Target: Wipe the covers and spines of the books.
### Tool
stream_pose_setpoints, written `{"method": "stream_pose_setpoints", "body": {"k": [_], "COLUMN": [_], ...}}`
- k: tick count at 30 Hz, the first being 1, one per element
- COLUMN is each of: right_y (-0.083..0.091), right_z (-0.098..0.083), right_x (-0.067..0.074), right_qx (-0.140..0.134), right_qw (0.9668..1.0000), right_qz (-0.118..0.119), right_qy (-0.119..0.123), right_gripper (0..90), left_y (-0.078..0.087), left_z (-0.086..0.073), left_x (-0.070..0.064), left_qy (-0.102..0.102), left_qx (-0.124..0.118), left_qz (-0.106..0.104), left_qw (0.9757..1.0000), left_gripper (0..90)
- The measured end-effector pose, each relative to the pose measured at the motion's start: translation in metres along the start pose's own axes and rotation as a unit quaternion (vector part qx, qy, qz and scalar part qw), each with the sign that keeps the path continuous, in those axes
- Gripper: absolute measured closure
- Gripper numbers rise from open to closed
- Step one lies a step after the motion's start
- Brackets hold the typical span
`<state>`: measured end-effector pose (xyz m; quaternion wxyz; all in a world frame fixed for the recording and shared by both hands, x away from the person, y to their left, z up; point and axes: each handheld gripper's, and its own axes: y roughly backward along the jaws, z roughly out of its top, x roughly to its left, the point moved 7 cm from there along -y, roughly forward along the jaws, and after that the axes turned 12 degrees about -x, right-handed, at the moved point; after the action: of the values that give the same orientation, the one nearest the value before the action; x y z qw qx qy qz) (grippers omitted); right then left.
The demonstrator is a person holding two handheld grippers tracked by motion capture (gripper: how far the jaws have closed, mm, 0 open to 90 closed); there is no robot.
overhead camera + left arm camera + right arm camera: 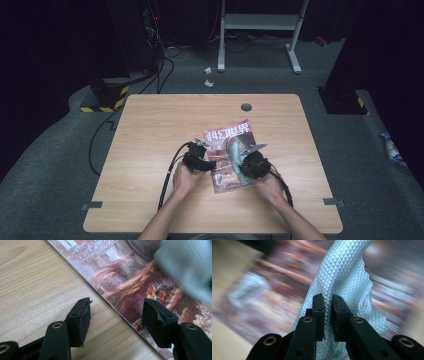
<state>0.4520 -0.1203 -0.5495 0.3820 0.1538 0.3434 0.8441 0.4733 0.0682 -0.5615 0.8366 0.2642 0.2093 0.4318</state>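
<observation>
1 magazine point(230, 150), 1 cloth point(344, 277), 2 grippers

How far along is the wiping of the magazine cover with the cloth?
Done: the right hand-held gripper is shut on the pale cloth, which lies on the magazine. In hand: a wipe across the cover. The left hand-held gripper is open astride the magazine's edge, gripping nothing. How much cover is left to wipe cannot be told.

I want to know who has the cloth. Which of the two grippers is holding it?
The right gripper: its jaws pinch the pale blue cloth. The left gripper stands open, one jaw over the table, one over the magazine.
</observation>
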Motion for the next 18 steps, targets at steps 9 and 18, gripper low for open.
{"method": "stream_pose_setpoints", "body": {"k": [9,18], "right_y": [0.012,-0.023], "right_z": [-0.009,0.021], "right_x": [-0.024,0.067], "right_qx": [0.012,0.007], "right_qw": [0.9994,0.9964], "right_qz": [-0.026,0.068], "right_qy": [-0.018,0.05], "right_gripper": [81.8,81.9], "left_y": [0.0,-0.001], "left_z": [0.0,0.001], "left_x": [0.0,0.001], "left_qy": [0.0,0.001], "left_qx": [-0.002,0.0], "left_qz": [0.002,-0.002], "left_qw": [1.0,1.0], "left_gripper": [39.6,41.0]}}
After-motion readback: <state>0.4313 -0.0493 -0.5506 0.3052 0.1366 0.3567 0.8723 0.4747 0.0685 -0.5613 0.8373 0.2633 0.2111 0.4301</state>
